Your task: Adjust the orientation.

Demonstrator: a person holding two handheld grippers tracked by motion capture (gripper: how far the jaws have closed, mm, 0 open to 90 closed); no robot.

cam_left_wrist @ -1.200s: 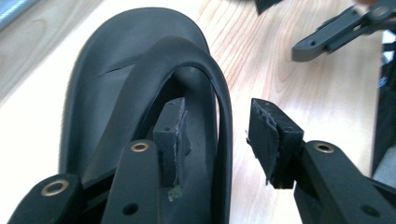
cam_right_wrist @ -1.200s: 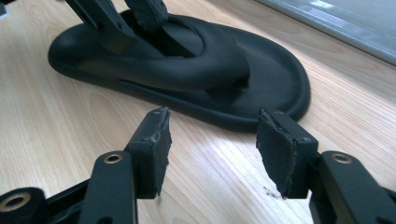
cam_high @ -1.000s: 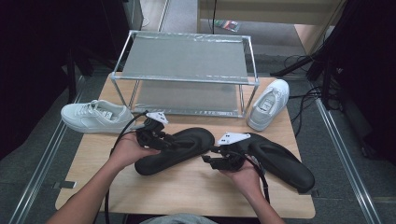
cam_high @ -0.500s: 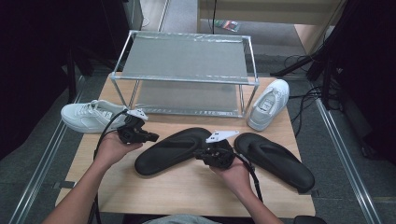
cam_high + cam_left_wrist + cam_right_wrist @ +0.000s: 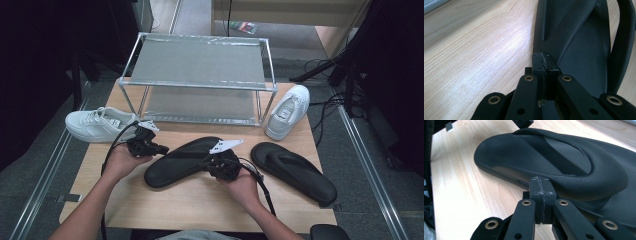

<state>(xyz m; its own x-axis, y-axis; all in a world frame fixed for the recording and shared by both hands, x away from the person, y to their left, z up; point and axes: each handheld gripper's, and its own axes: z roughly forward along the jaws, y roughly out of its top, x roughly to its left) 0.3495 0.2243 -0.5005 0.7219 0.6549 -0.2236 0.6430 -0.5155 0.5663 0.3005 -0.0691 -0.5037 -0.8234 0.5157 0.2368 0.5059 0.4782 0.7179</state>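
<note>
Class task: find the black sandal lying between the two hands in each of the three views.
High view: black sandal, centre of the table.
Left gripper view: upper right.
Right gripper view: across the middle and right.
Shared landmark: the pale wooden table under it.

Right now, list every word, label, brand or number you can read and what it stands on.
None can be read.
White sneaker by the rack's right end: a tag inside it, too small and blurred to read.
White sneaker at the left: no legible marking.
Black flip-flops: no print visible.
</note>
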